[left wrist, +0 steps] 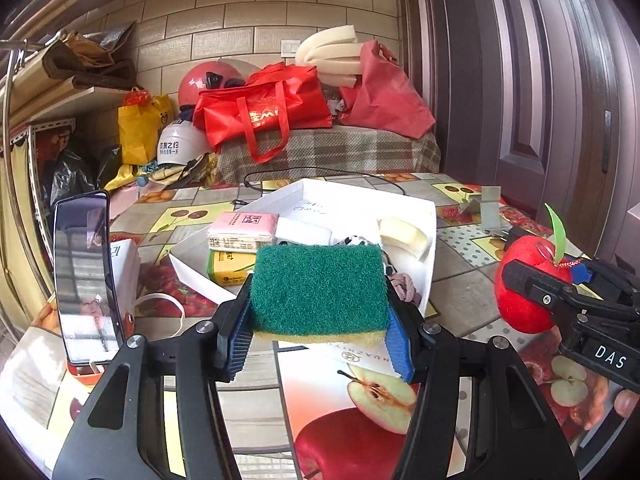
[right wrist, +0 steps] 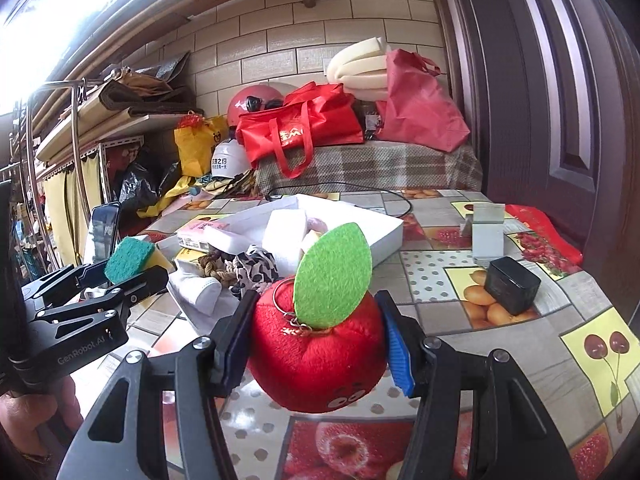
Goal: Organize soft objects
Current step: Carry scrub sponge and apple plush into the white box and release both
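Observation:
My left gripper [left wrist: 318,340] is shut on a green and yellow scouring sponge [left wrist: 318,288], held just in front of the white box [left wrist: 430,248]; it also shows in the right wrist view [right wrist: 130,258]. My right gripper [right wrist: 316,350] is shut on a red plush apple [right wrist: 316,360] with a green felt leaf [right wrist: 332,276], held above the table; the apple also shows at the right of the left wrist view [left wrist: 528,280]. The box holds tissue packs [left wrist: 242,230], white foam blocks [left wrist: 304,232] and a pale sponge [left wrist: 402,236].
A phone [left wrist: 86,276] stands on a holder at the left. A black box [right wrist: 512,286] and a grey metal stand [right wrist: 486,232] sit on the fruit-print tablecloth [right wrist: 560,360] at the right. A rope knot [right wrist: 216,266] and spotted cloth [right wrist: 256,268] lie by the white box. Red bags sit behind.

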Demonstrator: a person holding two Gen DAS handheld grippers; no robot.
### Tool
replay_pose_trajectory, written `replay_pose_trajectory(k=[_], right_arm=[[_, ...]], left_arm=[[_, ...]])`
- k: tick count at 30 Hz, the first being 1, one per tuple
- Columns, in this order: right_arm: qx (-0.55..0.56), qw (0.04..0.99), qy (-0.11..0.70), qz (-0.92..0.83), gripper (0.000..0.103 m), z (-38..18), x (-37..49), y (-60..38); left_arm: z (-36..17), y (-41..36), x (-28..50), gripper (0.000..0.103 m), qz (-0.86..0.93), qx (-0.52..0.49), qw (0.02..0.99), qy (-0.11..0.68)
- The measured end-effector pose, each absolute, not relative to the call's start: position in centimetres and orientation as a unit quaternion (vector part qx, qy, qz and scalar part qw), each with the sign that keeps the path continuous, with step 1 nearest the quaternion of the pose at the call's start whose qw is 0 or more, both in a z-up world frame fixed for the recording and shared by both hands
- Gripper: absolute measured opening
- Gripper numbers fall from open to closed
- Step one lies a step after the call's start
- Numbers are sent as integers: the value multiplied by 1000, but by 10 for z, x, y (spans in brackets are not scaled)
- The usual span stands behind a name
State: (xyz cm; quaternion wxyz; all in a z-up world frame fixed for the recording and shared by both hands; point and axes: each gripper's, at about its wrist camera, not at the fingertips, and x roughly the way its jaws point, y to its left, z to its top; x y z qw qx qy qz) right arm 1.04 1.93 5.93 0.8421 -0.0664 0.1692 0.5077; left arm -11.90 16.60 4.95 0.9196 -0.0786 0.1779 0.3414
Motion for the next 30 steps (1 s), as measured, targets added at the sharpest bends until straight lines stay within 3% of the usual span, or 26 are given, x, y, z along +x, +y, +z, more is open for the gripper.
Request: replay_pose_trajectory(k=[13, 21, 30], right_arm=[[-80, 826, 191, 524, 58, 57, 25, 101], [-119, 782, 244, 561, 57, 47, 37, 147], [-99, 810, 254, 519, 58, 49, 79, 174]], left_arm=[[45, 228, -88, 56, 356, -113, 904, 206], [39, 267, -59, 56, 328, -142, 900, 247], [38, 289, -22, 57, 360, -137, 885, 262]])
